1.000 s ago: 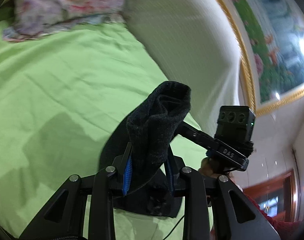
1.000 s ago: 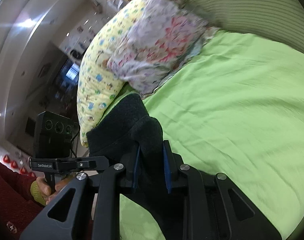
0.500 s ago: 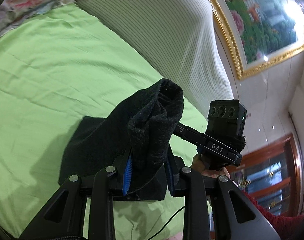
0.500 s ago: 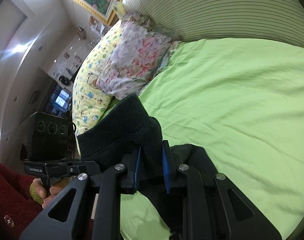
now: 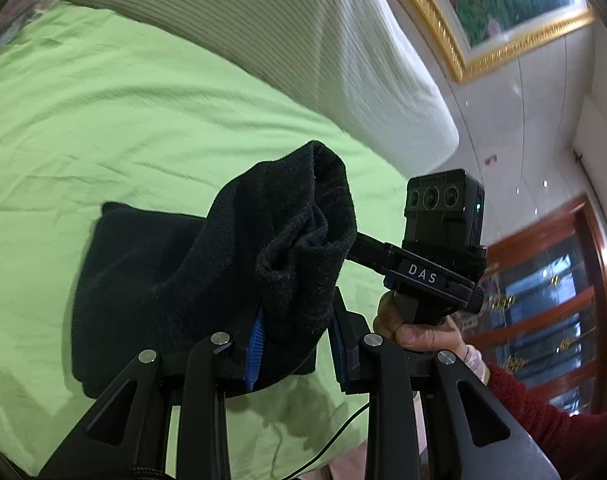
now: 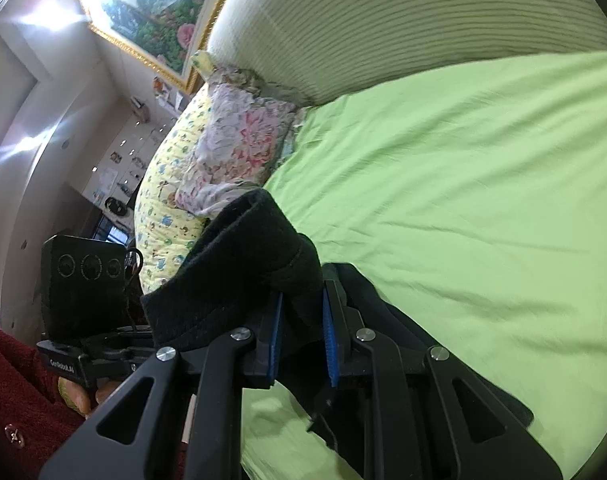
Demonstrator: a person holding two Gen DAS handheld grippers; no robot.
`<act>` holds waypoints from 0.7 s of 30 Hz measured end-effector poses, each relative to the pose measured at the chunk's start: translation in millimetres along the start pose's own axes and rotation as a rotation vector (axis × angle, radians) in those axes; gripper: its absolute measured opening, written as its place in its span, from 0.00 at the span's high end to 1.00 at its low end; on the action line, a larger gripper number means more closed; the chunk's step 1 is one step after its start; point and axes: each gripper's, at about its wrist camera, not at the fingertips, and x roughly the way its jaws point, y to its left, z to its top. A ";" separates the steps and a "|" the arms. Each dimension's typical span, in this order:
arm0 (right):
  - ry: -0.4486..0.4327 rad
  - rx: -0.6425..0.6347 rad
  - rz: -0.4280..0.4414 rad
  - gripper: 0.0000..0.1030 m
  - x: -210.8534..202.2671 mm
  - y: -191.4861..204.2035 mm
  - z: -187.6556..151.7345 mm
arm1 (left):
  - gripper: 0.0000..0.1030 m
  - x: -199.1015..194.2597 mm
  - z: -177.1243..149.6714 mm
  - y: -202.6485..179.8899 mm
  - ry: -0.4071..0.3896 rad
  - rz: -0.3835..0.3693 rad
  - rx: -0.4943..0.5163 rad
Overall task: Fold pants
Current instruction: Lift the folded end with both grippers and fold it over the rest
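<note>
Left tool [image 5: 297, 344]: clamped on a bunched edge of the black pants [image 5: 155, 280], blue pads pressed against the fabric on both sides. Gathered cloth rises above the pads in a rumpled hump. Remainder of the garment hangs down and lies on the green bed sheet [image 5: 103, 120], near the front edge of the bed.

Right tool [image 6: 301, 340]: likewise gripping the black pants [image 6: 243, 264], a thick fold pinched between the blue pads, a hemmed edge standing up to the left of the grip. More dark cloth trails beneath and to the right of this tool onto the green bed sheet [image 6: 483, 200].

Both tools held close together, each visible in the other's view, each carried by a hand in a red knit sleeve [image 5: 543, 412].

Striped headboard cushion [image 5: 323, 40] at the far side of the bed. Floral pillow [image 6: 239, 148] resting against a yellow patterned pillow [image 6: 163, 192] at one end. Gold-framed painting [image 5: 503, 8] on the wall.
</note>
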 end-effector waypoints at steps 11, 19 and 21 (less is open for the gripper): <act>-0.009 0.101 -0.053 0.87 -13.9 -39.0 -36.1 | 0.72 64.1 -28.1 -19.2 0.137 0.040 0.079; 0.004 0.175 -0.100 0.91 -21.5 -62.3 -59.4 | 0.72 104.6 -47.1 -21.6 0.217 0.076 0.122; 0.000 0.193 -0.114 0.91 -22.7 -64.0 -62.5 | 0.72 112.6 -47.5 -23.4 0.231 0.074 0.125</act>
